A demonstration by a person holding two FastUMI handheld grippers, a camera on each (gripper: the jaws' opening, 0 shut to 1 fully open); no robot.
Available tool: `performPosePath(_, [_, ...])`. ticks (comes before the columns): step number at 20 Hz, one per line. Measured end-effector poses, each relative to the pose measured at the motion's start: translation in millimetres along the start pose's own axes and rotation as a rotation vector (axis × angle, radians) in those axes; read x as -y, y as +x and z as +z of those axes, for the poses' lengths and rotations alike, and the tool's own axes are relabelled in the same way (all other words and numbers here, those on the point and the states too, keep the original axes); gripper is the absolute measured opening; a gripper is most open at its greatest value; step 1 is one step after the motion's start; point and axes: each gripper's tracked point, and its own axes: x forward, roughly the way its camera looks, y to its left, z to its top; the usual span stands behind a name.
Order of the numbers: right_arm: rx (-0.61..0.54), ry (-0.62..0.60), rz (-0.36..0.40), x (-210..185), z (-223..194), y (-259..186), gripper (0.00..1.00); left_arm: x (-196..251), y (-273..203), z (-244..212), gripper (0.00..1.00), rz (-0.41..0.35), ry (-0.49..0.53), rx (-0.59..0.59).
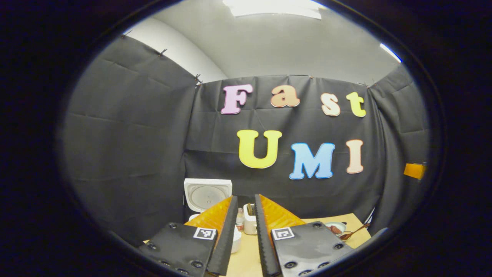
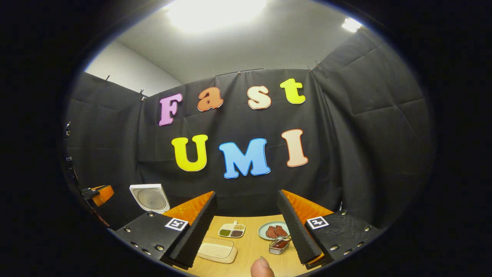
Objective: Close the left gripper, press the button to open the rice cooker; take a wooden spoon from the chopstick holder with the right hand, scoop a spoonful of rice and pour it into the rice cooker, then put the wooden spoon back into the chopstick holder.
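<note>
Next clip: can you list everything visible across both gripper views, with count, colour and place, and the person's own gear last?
rice cooker: one, white, lid up, back left of the table, behind the left gripper's fingers.
chopstick holder: one, white, between the left gripper's fingers in the left gripper view; contents too small to tell.
small bottle: one, pale, beside the holder.
wooden spoon: one, brown, lying at the table's right edge by a plate.
divided dish: one, white, green and brown fillings, table centre.
plate: one, pale blue-green, reddish-brown pieces on it.
metal tray: one, silver, near the plate.
lidded box: one, cream, clear lid, front left.
table: one, light wood.
left gripper: orange and black, open, empty.
right gripper: orange and black, open, empty.
fingertip: one, bottom edge.
</note>
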Motion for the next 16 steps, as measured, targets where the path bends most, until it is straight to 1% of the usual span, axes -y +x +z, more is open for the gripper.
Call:
performPosePath(2, [-0.007, 0.007, 0.004, 3.2, -3.7, 1.7, 0.96, 9.9, -10.8, -1.0, 0.45, -0.003, 0.016, -0.007])
performPosePath(4, [0.001, -0.002, -0.010, 4.7, -1.0, 2.4, 0.96, 13.7, -16.7, 8.0, 0.58, -0.007, 0.010, 0.015])
performPosePath(5, [0.009, -0.004, -0.022, 3.5, 1.2, 1.7, 0.96, 14.4, -17.5, 11.8, 0.64, -0.014, 0.006, 0.030])
performPosePath(8, [0.024, -0.017, -0.052, -6.7, 3.7, -1.3, 0.96, 10.5, -19.2, 10.2, 0.77, -0.063, 0.012, 0.015])
performPosePath(10, [0.020, -0.043, -0.081, -11.5, -0.8, 1.0, 0.96, -0.4, -17.1, 13.8, 0.83, -0.084, 0.001, 0.022])
performPosePath(14, [0.002, -0.037, -0.118, -29.8, -11.2, 2.5, 0.96, -21.8, -4.5, 9.9, 0.84, -0.131, -0.045, 0.020])
performPosePath(16, [-0.025, -0.051, -0.131, -37.7, -19.1, -1.4, 0.96, -30.8, 4.7, 5.3, 0.86, -0.155, -0.079, 0.011])
